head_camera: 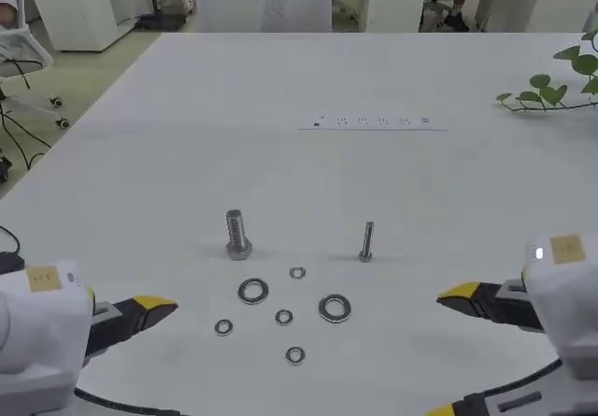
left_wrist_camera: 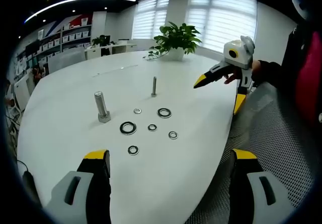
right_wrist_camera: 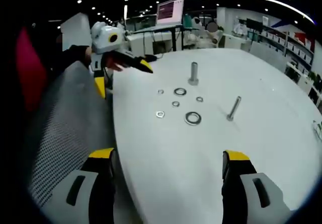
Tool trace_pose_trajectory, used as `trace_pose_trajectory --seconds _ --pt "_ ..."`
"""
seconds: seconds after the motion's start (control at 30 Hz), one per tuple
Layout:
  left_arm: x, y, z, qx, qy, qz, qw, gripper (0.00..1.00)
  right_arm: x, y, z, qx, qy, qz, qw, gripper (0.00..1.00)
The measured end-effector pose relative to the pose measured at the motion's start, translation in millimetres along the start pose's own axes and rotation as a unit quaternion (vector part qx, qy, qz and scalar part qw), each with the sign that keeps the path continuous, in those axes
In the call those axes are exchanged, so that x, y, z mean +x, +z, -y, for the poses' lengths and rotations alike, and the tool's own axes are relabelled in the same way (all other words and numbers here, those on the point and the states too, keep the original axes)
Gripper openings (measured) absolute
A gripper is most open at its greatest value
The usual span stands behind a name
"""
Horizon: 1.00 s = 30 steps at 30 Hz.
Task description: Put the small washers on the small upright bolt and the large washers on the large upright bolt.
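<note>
Two bolts stand upright on the white, smooth tabletop (head_camera: 280,154), heads down and shafts up: the large upright bolt (head_camera: 235,234), thick, threaded and silvery with a hexagonal head, and to its right in the head view the small upright bolt (head_camera: 367,242), a slim metal pin. Six washers lie flat in a loose cluster on the person's side of the bolts, none touching another. Two are large washers (head_camera: 252,292), broad shiny rings with wide holes, one near the foot of the large bolt and one further right. Four are small washers (head_camera: 284,317), thin little rings (one sits between the bolts' feet, the other three nearer the person). The left gripper (left_wrist_camera: 170,157) hangs at the cluster's left with its yellow-tipped black jaws spread wide and nothing between them; the right gripper (right_wrist_camera: 171,156), built alike with a white body, hangs at the right, jaws equally wide apart and holding nothing. Both are well apart from the washers.
</note>
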<state>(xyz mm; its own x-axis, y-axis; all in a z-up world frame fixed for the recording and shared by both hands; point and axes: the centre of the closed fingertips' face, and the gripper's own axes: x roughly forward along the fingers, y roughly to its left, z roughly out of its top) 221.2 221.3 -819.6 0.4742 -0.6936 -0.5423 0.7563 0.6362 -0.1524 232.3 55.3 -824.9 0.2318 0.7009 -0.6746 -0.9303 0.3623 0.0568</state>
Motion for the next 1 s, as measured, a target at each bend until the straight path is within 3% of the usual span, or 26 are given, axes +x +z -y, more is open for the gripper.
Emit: trace_pose_trajectory --seconds 0.7,1.0 --pt "-2.2 2.0 0.9 0.0 0.006 0.007 1.0 1.0 -4.3 2.7 0.6 -0.008 0.0 -0.002 1.0 0.85" --pt "-2.7 3.5 1.3 0.002 0.008 0.012 0.9999 1.0 -4.4 13.6 4.3 -0.026 0.0 -0.006 0.9996 0.83"
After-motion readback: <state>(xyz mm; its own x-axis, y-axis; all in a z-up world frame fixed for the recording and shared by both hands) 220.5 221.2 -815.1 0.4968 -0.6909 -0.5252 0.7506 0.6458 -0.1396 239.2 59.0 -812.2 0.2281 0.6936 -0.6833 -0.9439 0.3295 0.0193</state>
